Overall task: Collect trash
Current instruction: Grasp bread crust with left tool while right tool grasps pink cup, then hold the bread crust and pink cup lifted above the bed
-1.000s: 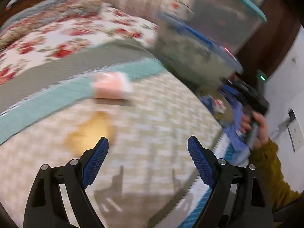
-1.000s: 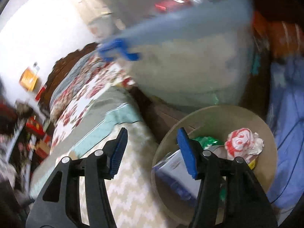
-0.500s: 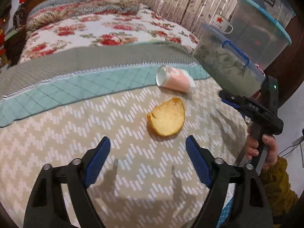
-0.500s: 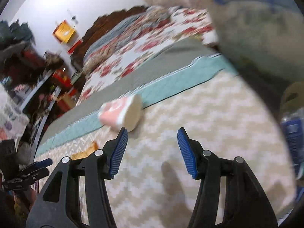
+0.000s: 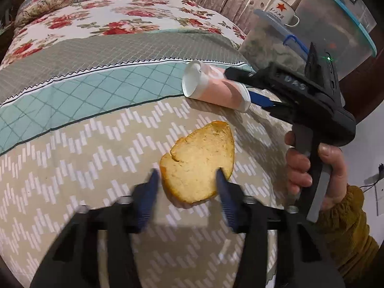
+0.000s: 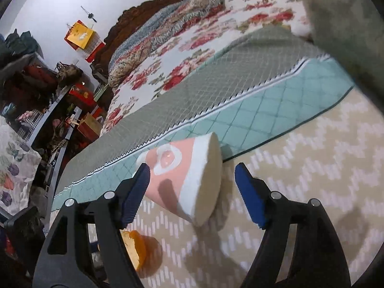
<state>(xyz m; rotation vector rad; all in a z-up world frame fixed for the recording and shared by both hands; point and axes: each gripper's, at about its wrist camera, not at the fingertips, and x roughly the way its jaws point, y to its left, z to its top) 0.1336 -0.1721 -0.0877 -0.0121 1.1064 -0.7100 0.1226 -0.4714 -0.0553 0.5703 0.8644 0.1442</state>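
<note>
A slice of yellow bread [image 5: 199, 163] lies flat on the zigzag bedspread [image 5: 72, 168]. My left gripper [image 5: 187, 177] straddles its near end. Its jaws are closing and blurred: the right pad meets the crust, and the left pad is a sliver off it. Behind the bread a pink-and-white paper cup [image 5: 211, 88] lies on its side. My right gripper [image 6: 192, 168] reaches around the cup [image 6: 182, 177] from its base end, jaws opening slightly. The left pad is beside the cup wall and the right pad stands apart. The bread [image 6: 134, 247] peeks out behind the right gripper's left finger.
Lidded plastic tubs [image 5: 271, 43] stand stacked beside the bed at the right, and an enamel mug [image 5: 280, 12] sits on one. A person's hand [image 5: 300, 168] in a mustard sleeve holds the right gripper. Cluttered shelves [image 6: 36, 84] stand beyond the bed's far side.
My left gripper has come down to the bread and its jaws have narrowed around it. My right gripper has swung from the round bin of trash over the bed to the cup.
</note>
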